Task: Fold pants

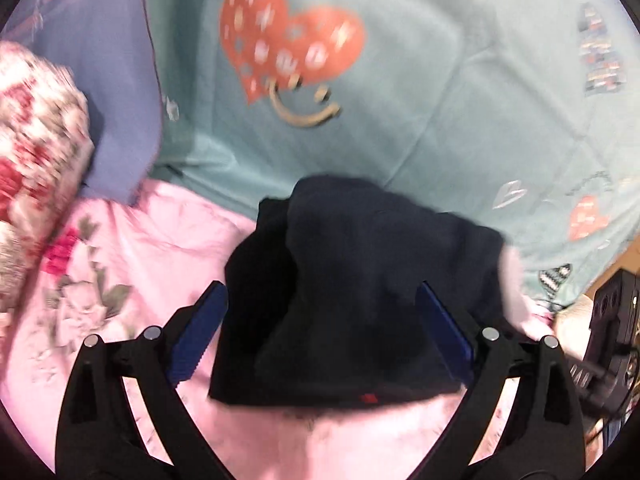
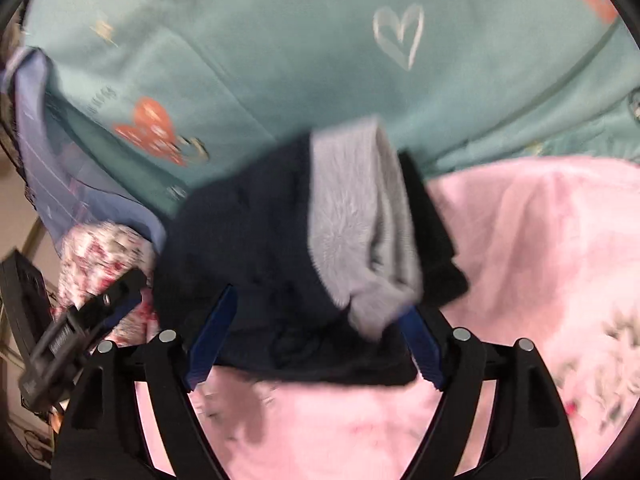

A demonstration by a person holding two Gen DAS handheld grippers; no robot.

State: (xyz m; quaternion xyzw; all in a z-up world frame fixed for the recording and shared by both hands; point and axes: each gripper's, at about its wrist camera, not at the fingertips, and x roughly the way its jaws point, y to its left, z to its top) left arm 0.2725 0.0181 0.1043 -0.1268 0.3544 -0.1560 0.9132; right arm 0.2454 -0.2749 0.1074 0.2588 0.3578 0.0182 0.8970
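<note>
The dark navy pants [image 1: 344, 280] lie as a folded bundle across the seam between a pink blanket and a teal sheet. My left gripper [image 1: 320, 286] is open wide, its blue pads on either side of the bundle. In the right wrist view the pants [image 2: 248, 248] show a strip of grey fleece lining [image 2: 352, 216] turned outward. My right gripper [image 2: 320, 300] is also open, straddling the bundle, and the grey lining covers the tip of its right finger. The left gripper's body [image 2: 80, 332] appears at the left edge of that view.
A pink floral blanket [image 1: 132, 280] covers the near part of the bed, and a teal sheet with heart prints [image 1: 420, 92] the far part. A red-and-white patterned pillow [image 1: 36, 152] and a lavender cloth [image 1: 120, 100] lie at the left. Black equipment [image 1: 612, 320] sits at the right edge.
</note>
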